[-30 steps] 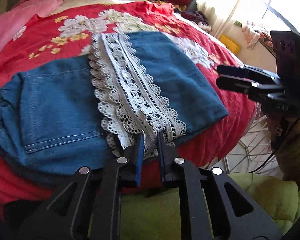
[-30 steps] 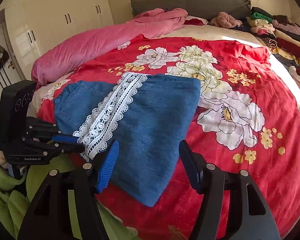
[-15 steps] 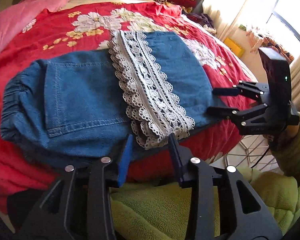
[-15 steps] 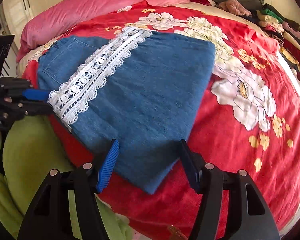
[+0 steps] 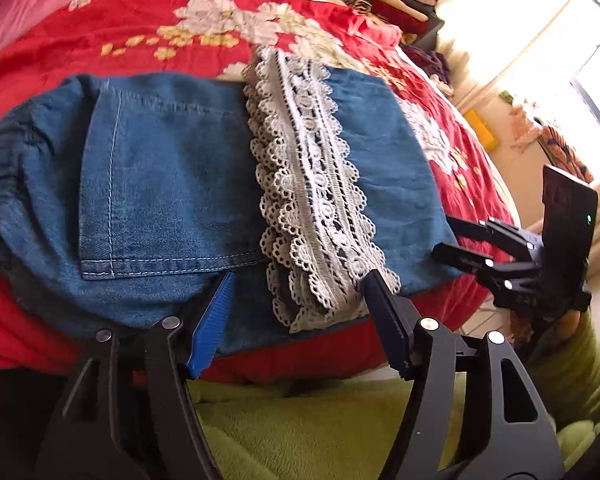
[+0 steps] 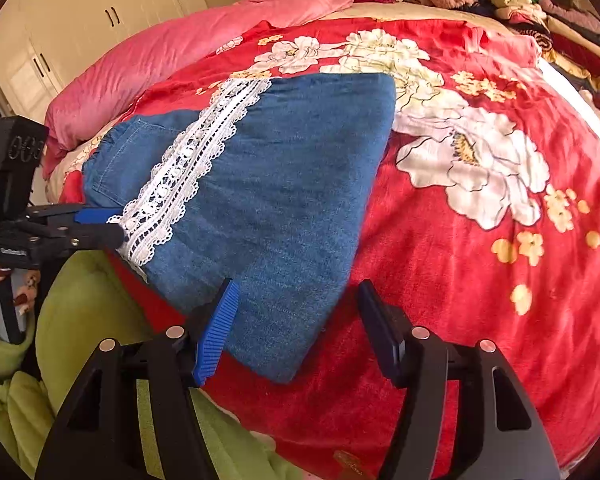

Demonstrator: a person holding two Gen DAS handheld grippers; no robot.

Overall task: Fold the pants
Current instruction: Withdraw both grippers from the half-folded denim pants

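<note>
Denim pants [image 5: 172, 184] with a white lace hem [image 5: 312, 200] are lying folded over on the red floral blanket [image 6: 480, 240], close to the near edge of the bed. The leg end is flipped back over the seat, so the lace strip runs across the middle, right beside the back pocket [image 5: 160, 184].

Left gripper [image 5: 300, 292] has just been opening its jaws, and they're now spread wide on either side of the lace end at the near edge. Nothing's pinched; the pads aren't pressing on the fabric. From the right wrist view you can see it [image 6: 116, 224] coming in from the left, tips just at the lace.

Right gripper [image 6: 296, 300] is parted too, hovering over the near corner of the folded denim, gripping nothing. In the left wrist view it [image 5: 448, 236] sits at the right corner of the pants.

Pink quilt [image 6: 188, 52] is bunched up at the far side of the bed, and a stack of folded clothes [image 6: 540, 8] sits by the headboard. Green fleece sleeve [image 6: 72, 312] shows at the bottom.
</note>
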